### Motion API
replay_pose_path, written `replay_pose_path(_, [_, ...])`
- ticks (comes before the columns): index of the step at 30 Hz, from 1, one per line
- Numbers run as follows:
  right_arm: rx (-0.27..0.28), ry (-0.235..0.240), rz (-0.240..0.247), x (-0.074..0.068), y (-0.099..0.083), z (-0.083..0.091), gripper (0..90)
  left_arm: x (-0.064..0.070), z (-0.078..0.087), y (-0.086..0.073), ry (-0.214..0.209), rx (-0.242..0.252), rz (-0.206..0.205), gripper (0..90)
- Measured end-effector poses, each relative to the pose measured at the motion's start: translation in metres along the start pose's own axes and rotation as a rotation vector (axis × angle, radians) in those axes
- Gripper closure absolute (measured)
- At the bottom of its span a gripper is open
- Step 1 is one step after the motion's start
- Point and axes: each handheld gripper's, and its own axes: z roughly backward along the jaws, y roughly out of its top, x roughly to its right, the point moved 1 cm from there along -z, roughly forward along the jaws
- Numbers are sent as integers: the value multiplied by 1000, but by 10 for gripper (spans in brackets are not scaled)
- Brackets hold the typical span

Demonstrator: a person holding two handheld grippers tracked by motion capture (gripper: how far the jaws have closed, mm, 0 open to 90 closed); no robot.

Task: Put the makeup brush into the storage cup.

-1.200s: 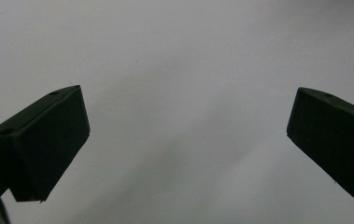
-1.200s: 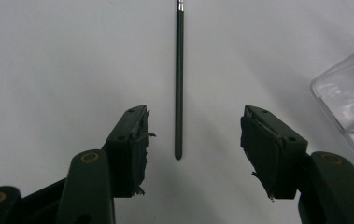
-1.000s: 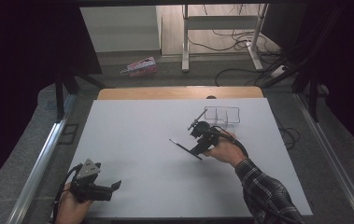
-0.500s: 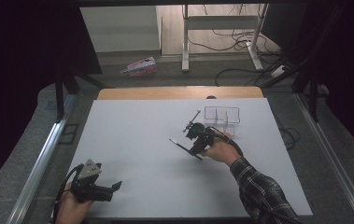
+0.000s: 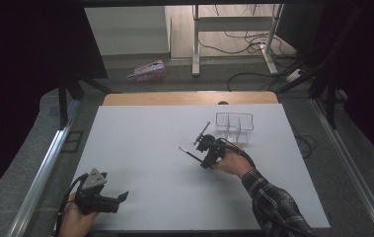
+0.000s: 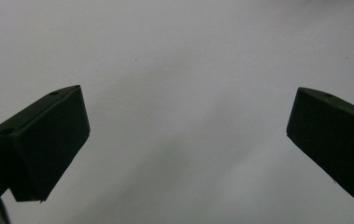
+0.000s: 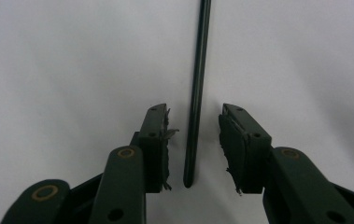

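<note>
1. A thin dark rod (image 7: 197, 88) lies on the white table (image 5: 140, 148), its near end between the jaws of the right gripper (image 7: 193, 140) — touching neither pad.
2. The right gripper is partly open and holds nothing.
3. The left gripper (image 6: 184, 140), at the table's near left corner, is spread wide and holds nothing.
4. A clear divided box (image 5: 234, 128) stands just beyond the right hand (image 5: 231, 163).
5. No readable writing anywhere.
</note>
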Motion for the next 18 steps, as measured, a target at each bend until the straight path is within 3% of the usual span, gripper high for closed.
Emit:
replay_pose_path(5, [-13, 0, 0, 0, 0, -2, 681, 0, 0, 0, -1, -1, -2, 0])
replay_pose_path(10, [-31, -21, 17, 0, 1, -2, 786, 0, 0, 0, -1, -2, -2, 0])
replay_pose_path(11, [-35, -16, 20, -1, 1, -2, 843, 0, 0, 0, -1, 0, -1, 0])
replay_pose_path(18, [-28, -2, -23, -1, 0, -2, 851, 0, 0, 0, 0, 1, 0, 0])
